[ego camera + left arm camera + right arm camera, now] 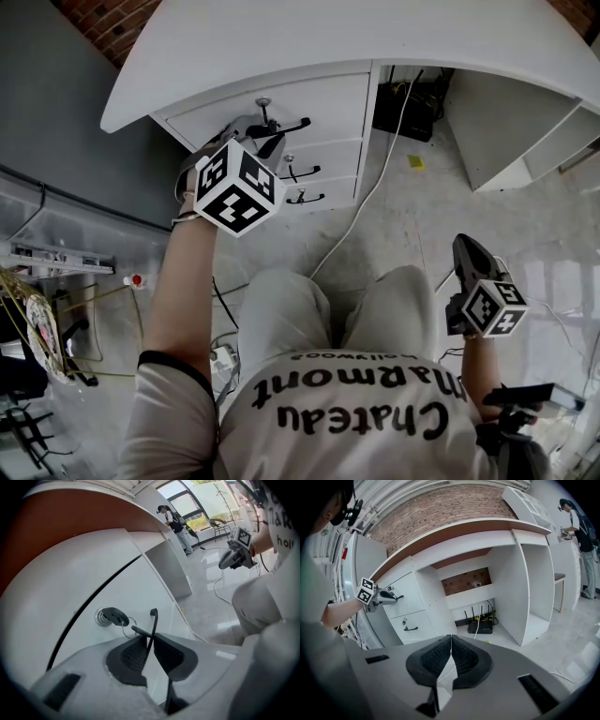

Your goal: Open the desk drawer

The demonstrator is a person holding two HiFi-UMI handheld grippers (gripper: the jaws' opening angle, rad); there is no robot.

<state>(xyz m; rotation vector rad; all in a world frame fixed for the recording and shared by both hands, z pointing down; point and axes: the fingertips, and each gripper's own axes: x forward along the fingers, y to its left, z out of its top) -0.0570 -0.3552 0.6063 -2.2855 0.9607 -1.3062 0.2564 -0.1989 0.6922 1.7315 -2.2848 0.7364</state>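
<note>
The white desk has a stack of three drawers at its left. The top drawer carries a thin black handle and a key in its lock. My left gripper is shut on that handle. In the left gripper view the handle bar runs between the ribbed pads, with the key and its ring just to the left. My right gripper hangs low beside the person's right knee, shut with nothing in it. The right gripper view shows the left gripper at the drawer.
Two lower drawers with black handles sit beneath the top one. A white cable trails over the floor from a black router under the desk. The person's knees are close to the drawers. Another person stands far off.
</note>
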